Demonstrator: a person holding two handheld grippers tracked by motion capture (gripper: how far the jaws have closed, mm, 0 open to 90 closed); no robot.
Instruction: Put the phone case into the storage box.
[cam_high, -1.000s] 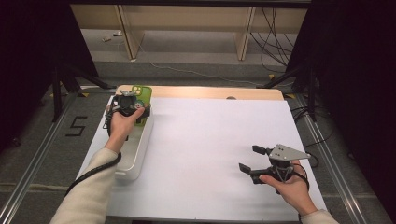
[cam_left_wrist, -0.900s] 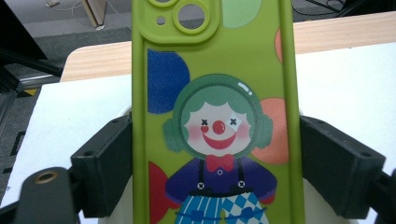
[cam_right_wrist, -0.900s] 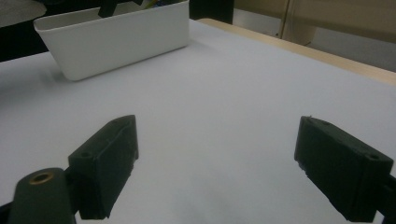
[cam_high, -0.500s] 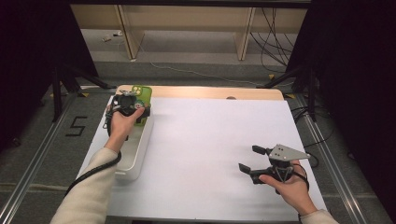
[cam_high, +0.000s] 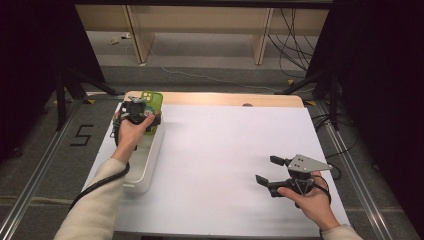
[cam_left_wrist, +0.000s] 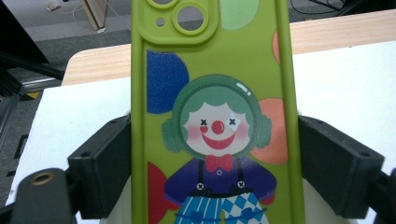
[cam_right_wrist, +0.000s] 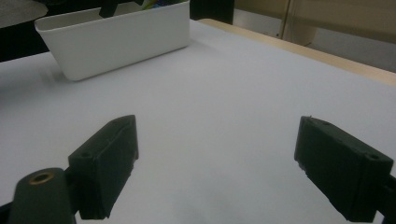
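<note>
A lime-green phone case (cam_left_wrist: 212, 112) printed with a clown and coloured dots stands between the jaws of my left gripper (cam_left_wrist: 212, 154), which press on both its long edges. In the high view that left gripper (cam_high: 137, 111) holds the green phone case (cam_high: 152, 102) over the far end of a long white bin (cam_high: 150, 155) at the table's left side. My right gripper (cam_high: 267, 170) rests low over the white table at the near right, jaws wide apart with nothing between them. The right gripper (cam_right_wrist: 215, 168) looks across the table toward the white bin (cam_right_wrist: 116, 39).
A white sheet (cam_high: 225, 150) covers the tabletop, with a strip of bare wood (cam_high: 235, 99) along the far edge. Dark stands and cables sit on the floor beyond the table. Metal rails run along both sides of the table.
</note>
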